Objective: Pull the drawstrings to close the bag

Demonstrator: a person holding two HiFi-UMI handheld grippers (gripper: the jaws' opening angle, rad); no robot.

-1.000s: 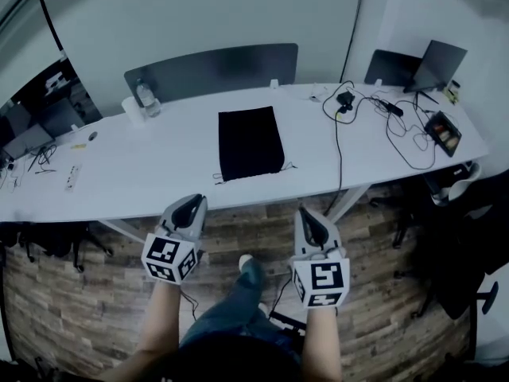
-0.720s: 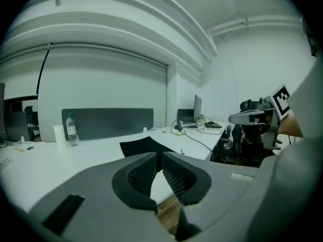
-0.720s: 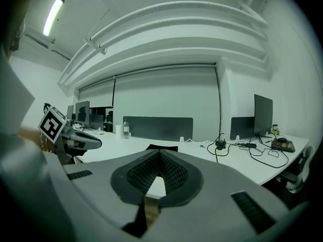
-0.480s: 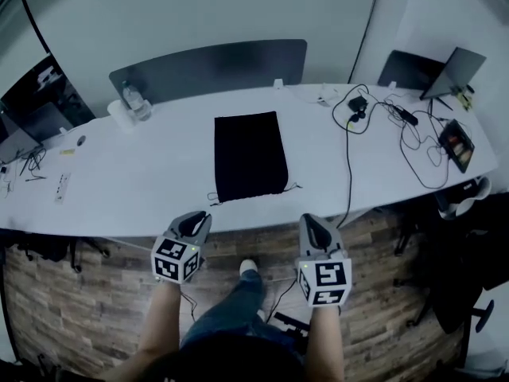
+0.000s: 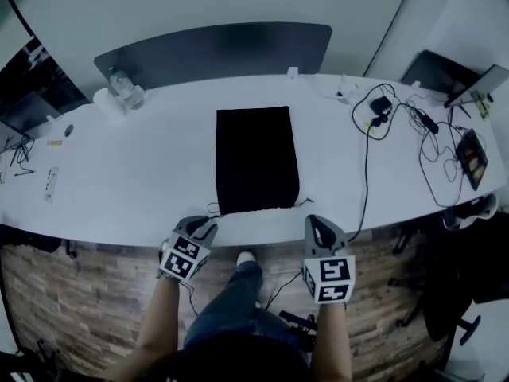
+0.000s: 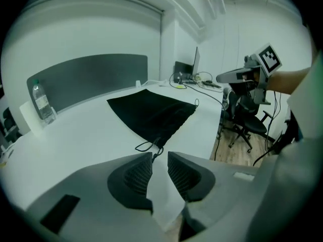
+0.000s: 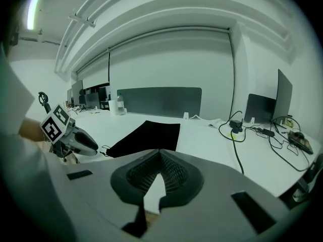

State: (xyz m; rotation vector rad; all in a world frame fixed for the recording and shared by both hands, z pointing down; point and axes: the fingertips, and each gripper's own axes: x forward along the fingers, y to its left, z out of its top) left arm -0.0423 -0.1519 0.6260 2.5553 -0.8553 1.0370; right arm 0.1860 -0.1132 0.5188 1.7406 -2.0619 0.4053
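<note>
A flat black drawstring bag (image 5: 256, 159) lies on the white table (image 5: 143, 173), its mouth toward the near edge. A thin black cord loop (image 5: 213, 209) trails from the mouth's left corner, and another cord end (image 5: 306, 203) from the right. My left gripper (image 5: 200, 228) hovers at the table edge just short of the left loop (image 6: 149, 145). Its jaws are opening, with a gap and nothing between them. My right gripper (image 5: 316, 229) is off the table edge near the right corner, its tips (image 7: 160, 153) together and empty.
A water bottle (image 5: 119, 86) and a paper roll stand at the back left. Cables and chargers (image 5: 382, 114), a tablet (image 5: 471, 148) and a laptop (image 5: 477, 86) fill the right end. A grey partition (image 5: 215, 46) runs behind the table. An office chair (image 6: 250, 125) stands to the right.
Both grippers have moved forward to the table's near edge, closer to the bag's mouth. The bag lies as before.
</note>
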